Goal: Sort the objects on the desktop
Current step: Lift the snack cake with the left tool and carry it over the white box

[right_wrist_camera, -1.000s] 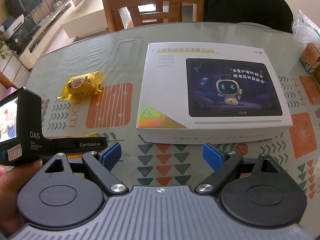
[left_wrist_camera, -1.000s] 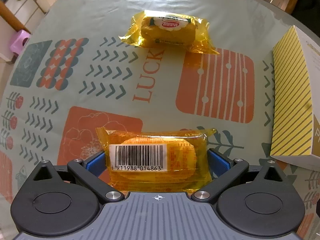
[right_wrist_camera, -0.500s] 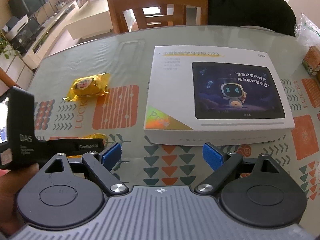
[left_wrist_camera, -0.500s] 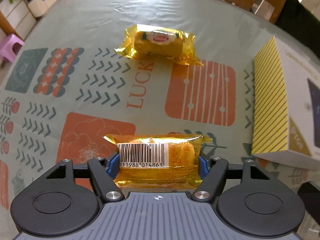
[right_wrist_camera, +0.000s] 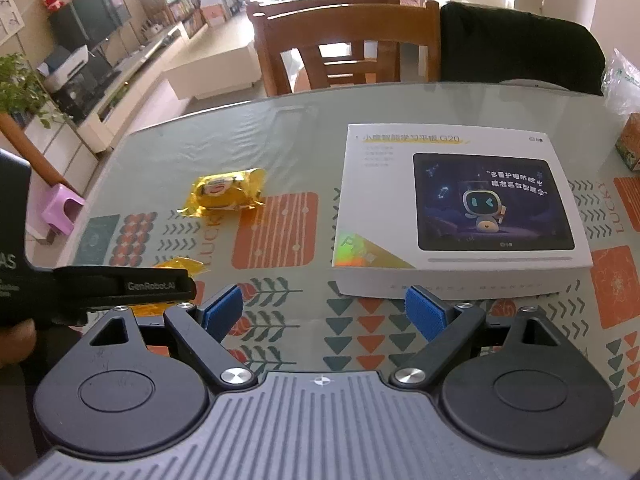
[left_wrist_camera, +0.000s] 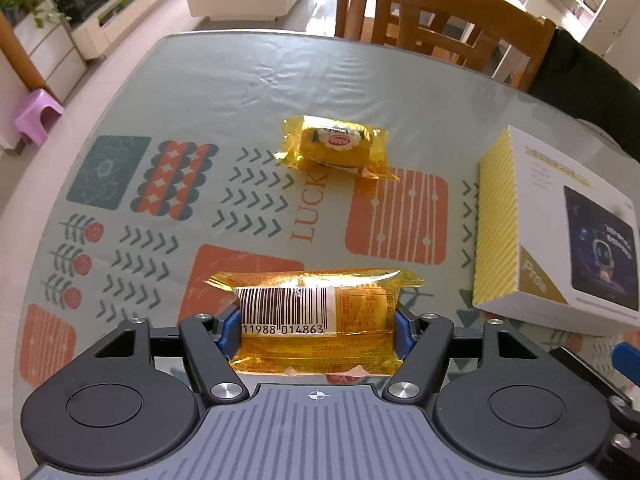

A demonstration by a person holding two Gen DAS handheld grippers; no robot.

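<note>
Beyond left tongs [left_wrist_camera: 316, 330] clamping barcode cake [left_wrist_camera: 316, 316]: second cake [left_wrist_camera: 335, 148], tablet box [left_wrist_camera: 560, 232]; right tongs [right_wrist_camera: 324, 312] agape.

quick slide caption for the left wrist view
Left gripper clamps a barcode-side-up yellow snack pack; a second pack lies ahead.

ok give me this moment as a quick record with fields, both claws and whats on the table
left claw: shut on barcode snack pack, barcode side up
right claw: open, holding nothing
second snack pack: lying on the table, label up, beyond the held one
tablet box: flat on the table, ahead of the right claw
chair: at the far edge of the table
</note>
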